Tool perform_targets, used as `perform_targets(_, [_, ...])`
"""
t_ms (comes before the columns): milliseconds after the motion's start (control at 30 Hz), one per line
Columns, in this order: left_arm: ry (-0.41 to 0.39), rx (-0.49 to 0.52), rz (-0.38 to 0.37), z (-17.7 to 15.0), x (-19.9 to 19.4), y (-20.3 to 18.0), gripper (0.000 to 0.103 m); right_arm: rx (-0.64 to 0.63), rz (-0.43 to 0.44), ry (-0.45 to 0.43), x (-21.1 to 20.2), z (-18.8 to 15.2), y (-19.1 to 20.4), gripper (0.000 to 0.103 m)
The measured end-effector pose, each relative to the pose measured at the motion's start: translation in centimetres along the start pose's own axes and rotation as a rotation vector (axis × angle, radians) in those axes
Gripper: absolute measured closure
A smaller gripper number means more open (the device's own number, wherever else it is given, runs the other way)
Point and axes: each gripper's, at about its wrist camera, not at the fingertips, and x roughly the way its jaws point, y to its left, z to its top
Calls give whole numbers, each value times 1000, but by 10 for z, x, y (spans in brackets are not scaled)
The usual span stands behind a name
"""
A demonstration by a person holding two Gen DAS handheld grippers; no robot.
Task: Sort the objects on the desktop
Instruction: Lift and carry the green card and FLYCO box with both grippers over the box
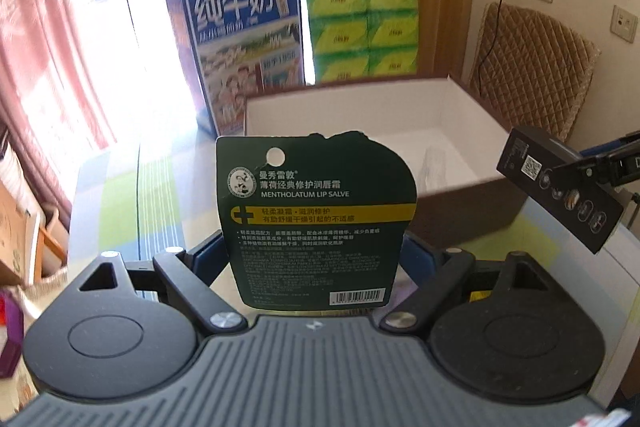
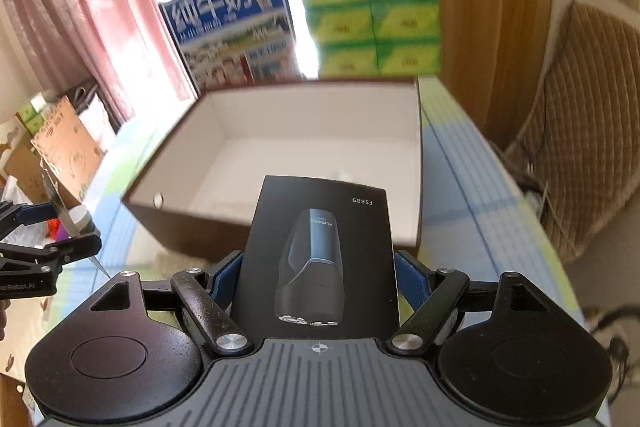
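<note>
You have one item in each gripper: the left gripper (image 1: 316,259) is clamped on the green lip salve card (image 1: 316,223), held upright over the table short of the box, and the right gripper (image 2: 320,279) is clamped on the black shaver box (image 2: 320,259), tilted toward the same target. The open white-lined box (image 2: 296,131) sits just ahead of both, on the checked tablecloth (image 2: 472,211). Judging by this, the sort is partway: both pieces are lifted but neither is yet dropped in. Inside the box you can make out one pale, blurred thing near the front wall; what it is, I cannot tell. That makes two items in hand and one box. Beyond it stand one blue milk carton (image 1: 244,51) and one green tissue pack (image 1: 360,27), six bundles showing.
</note>
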Motion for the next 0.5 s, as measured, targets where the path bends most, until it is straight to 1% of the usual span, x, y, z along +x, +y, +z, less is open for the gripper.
perform_targets(233, [-40,26,3,44,21,1,16,-40,-4,-66,24,51,-1,26])
perform_targets(300, [-46,37,-5,56,30,0,16,-42,-4,-70,34,61,-4,26])
perform_targets(500, [-22,63,-6,80,65,-4,16,-55,-34,-58,70,89,-13,26])
